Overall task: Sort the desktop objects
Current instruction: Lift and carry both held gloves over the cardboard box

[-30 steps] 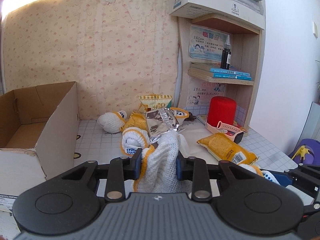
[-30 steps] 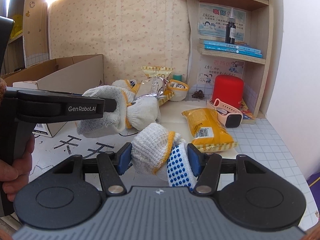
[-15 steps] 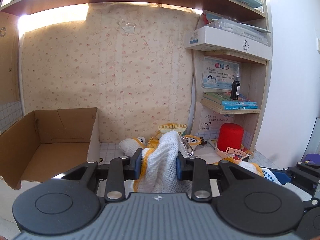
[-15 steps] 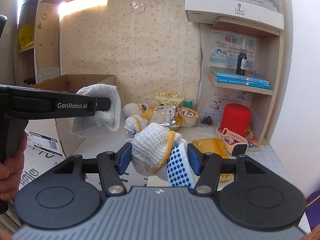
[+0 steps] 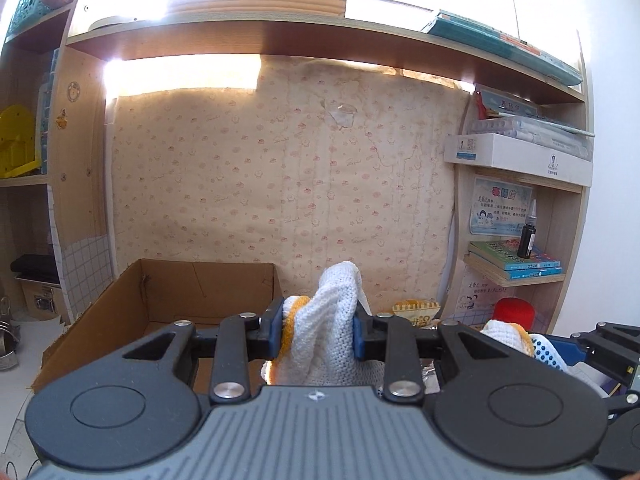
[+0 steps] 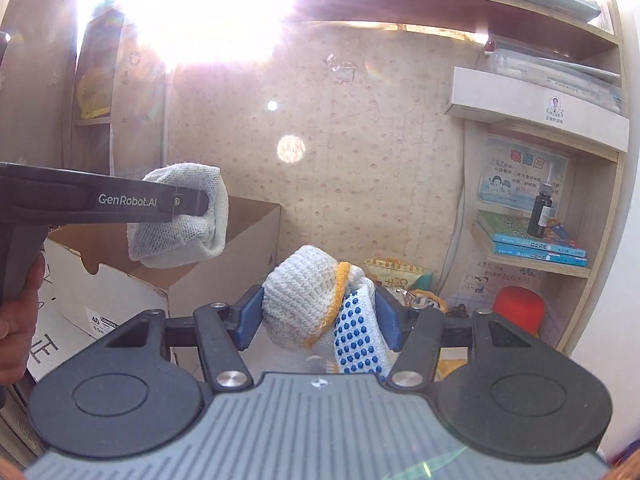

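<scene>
My left gripper is shut on a white knitted glove with an orange cuff, held up in the air beside the open cardboard box. In the right wrist view that same left gripper and its white glove hang over the box's near wall. My right gripper is shut on a rolled white glove with an orange hem and blue dots. At the right edge of the left wrist view that blue-dotted glove shows too.
A yellow snack bag and a red cylinder sit low by the back wall. The shelf on the right carries books and a dark bottle. A hand holds the left gripper's handle.
Both grippers have risen with their gloves still clamped, and the views tilted up so the desk dropped from sight. The left gripper now hangs by the cardboard box.
</scene>
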Demonstrator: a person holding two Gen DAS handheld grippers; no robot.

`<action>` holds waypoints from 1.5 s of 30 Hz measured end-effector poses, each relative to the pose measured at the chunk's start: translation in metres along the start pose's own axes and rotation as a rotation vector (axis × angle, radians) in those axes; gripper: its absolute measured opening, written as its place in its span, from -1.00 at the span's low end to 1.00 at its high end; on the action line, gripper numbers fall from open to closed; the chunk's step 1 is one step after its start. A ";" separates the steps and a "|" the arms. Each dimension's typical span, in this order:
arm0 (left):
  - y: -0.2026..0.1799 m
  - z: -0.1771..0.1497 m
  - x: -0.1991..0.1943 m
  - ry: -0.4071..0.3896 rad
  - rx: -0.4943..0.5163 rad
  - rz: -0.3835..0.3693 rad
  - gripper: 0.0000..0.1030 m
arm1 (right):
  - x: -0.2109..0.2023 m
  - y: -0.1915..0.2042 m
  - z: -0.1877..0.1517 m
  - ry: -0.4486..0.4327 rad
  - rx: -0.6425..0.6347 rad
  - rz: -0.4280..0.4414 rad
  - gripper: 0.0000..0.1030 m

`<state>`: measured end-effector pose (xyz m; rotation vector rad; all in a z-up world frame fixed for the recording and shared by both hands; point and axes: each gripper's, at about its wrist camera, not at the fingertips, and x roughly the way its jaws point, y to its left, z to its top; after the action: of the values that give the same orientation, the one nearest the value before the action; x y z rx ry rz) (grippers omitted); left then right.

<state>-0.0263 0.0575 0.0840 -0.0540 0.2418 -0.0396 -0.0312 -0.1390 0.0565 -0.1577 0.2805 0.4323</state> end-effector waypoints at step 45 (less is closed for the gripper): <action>0.126 -0.006 0.048 0.124 -0.072 0.227 -0.34 | 0.123 0.115 0.047 0.061 -0.113 0.274 0.12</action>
<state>0.0233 0.1811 0.0598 -0.0959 0.3719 0.1925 0.0368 0.0215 0.0538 -0.2441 0.3391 0.7170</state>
